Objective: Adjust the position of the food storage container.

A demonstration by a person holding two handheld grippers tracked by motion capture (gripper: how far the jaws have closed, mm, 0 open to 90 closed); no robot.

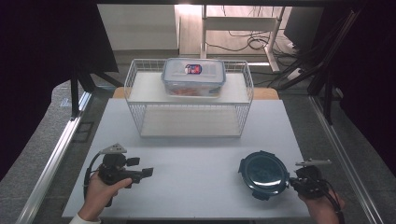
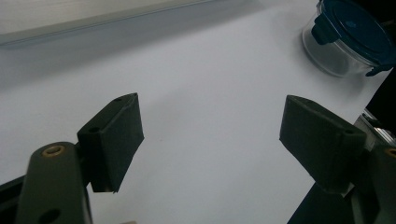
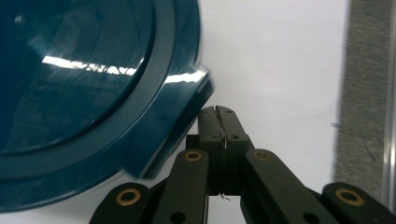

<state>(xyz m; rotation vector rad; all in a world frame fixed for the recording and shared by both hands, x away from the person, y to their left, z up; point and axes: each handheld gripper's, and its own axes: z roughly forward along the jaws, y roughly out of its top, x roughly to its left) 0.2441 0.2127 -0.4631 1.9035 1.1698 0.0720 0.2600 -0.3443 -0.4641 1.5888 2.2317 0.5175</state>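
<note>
The white surface [image 1: 187, 177] carries everything here and lies under both hands. Far beyond both hand-held grippers, at its back edge, stands a white wire rack [image 1: 189, 100], and on the rack's upper shelf rests a clear rectangular box [image 1: 193, 77] with a snap-on lid and something reddish inside.

Just to the left of the right hand-held gripper [image 1: 293, 182] sits a round clear container with a dark blue clip lid [image 1: 264, 174], standing upright on the surface. In the right gripper view its lid [image 3: 88, 93] lies up close, and one of the lid's side clips sits just beside the tips of the jaws; whether they touch it cannot be told. The jaws of this gripper are pressed flat together with nothing between them.

The left hand-held gripper [image 1: 148, 171] is held low over the surface, well apart from the round container, which shows far ahead and to the right of its jaws in the left gripper view [image 2: 348, 39]. Its jaws [image 2: 210, 140] stand wide apart and grip nothing, with bare surface between them
</note>
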